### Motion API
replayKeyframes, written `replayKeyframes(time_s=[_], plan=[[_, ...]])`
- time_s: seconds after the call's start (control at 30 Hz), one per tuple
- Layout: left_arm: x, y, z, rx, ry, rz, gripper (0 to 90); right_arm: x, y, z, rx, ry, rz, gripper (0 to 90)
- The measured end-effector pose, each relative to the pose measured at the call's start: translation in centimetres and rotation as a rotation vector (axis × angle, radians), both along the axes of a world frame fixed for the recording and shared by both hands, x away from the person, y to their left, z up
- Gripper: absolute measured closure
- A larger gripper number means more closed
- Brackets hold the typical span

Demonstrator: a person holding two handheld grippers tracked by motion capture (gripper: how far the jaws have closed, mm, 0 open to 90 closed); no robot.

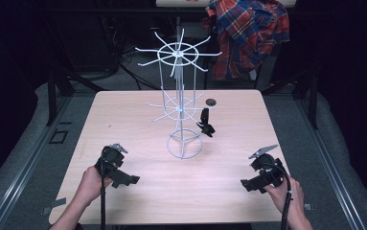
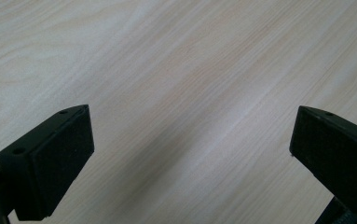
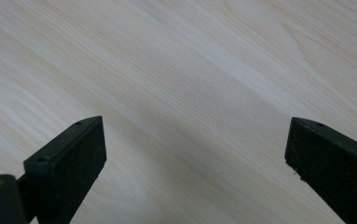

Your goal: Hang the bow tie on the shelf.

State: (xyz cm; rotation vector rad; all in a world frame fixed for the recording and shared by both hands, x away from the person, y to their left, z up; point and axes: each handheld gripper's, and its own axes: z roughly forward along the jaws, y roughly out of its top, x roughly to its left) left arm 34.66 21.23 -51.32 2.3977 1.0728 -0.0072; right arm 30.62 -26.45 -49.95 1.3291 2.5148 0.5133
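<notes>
Resting low over the near part of the pale wooden table, the two grippers sit well apart, one toward each near corner. The left gripper is held in the person's left hand and points inward toward the table's middle; in the left gripper view its two black jaws stand wide apart with nothing but bare wood grain between them. The right gripper is held in the right hand and also points inward; in the right gripper view its jaws are likewise spread wide, with only bare table between them. A dark cable trails from each gripper back toward the person. A grey three-cornered plate sits on top of each.

Farther in, near the middle of the table, a white wire rack stands upright on a round ring base. It has a thin central post and two tiers of spokes that fan out like wheels, the upper tier wider than the lower.

Just to the right of the rack's base, a small black object stands on the table; its exact form is too small to tell. A little beyond it lies a small dark round disc.

Past the far edge of the table, a red and blue plaid shirt hangs in the dark background.
</notes>
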Motion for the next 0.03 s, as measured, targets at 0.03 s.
replayKeyframes(time_s=[0.03], plan=[[0.01,-0.01,-0.02,0.000,0.000,0.001,0.0,0.05,0.07,-0.19,-0.008,-0.007,-0.002,4.0]])
